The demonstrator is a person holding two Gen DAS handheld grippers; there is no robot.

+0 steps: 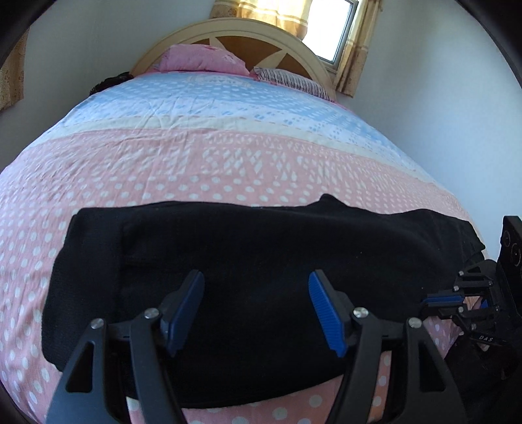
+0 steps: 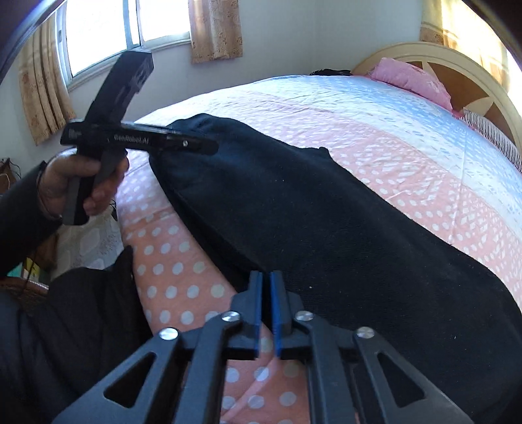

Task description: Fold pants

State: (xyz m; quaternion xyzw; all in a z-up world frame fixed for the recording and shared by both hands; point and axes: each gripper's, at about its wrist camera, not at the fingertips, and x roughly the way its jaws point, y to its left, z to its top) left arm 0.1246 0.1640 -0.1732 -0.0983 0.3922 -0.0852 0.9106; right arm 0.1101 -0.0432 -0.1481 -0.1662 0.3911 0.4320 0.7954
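The black pants (image 1: 254, 261) lie folded into a long band across the near part of the bed; they also show in the right wrist view (image 2: 326, 212). My left gripper (image 1: 257, 287) is open and empty, held just above the pants' middle. My right gripper (image 2: 266, 283) has its blue pads closed at the near edge of the pants, and the fabric's edge runs in between them. The right gripper also shows in the left wrist view (image 1: 440, 298), at the pants' right end. The left gripper shows in the right wrist view (image 2: 195, 145), held in a hand over the pants' far end.
The bed has a pink and blue dotted cover (image 1: 228, 146). A pink pillow (image 1: 202, 58) and a striped pillow (image 1: 290, 80) lie against the cream headboard (image 1: 235, 27). Curtained windows (image 2: 104, 29) are behind. The person's dark clothing (image 2: 65, 310) is at the bed's near edge.
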